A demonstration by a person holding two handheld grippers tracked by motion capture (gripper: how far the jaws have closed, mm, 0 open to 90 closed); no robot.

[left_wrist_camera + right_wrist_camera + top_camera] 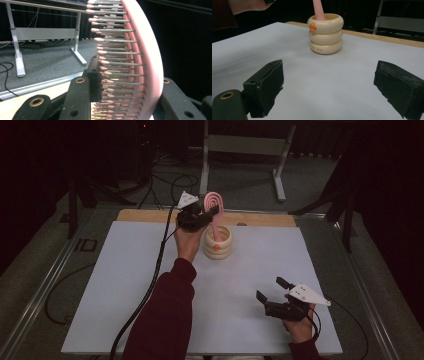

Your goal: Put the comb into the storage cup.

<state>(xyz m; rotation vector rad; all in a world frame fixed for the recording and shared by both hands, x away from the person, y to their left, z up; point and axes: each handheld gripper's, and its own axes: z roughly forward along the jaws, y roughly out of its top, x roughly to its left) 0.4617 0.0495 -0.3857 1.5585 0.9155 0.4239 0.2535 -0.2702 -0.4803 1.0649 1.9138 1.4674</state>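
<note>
A pink hairbrush stands with its handle down inside a cream ribbed cup at the far middle of the table. My left gripper is shut on the brush head. In the left gripper view the bristles and pink back of the hairbrush sit pressed between the jaws of the left gripper. My right gripper rests low near the front right, open and holding nothing. In the right gripper view, the right gripper has its jaws wide apart and faces the cup and the brush handle.
A white sheet covers most of the table, with a wooden strip showing along the far edge. The cup bears a small orange mark. A metal stand and cables lie on the floor beyond.
</note>
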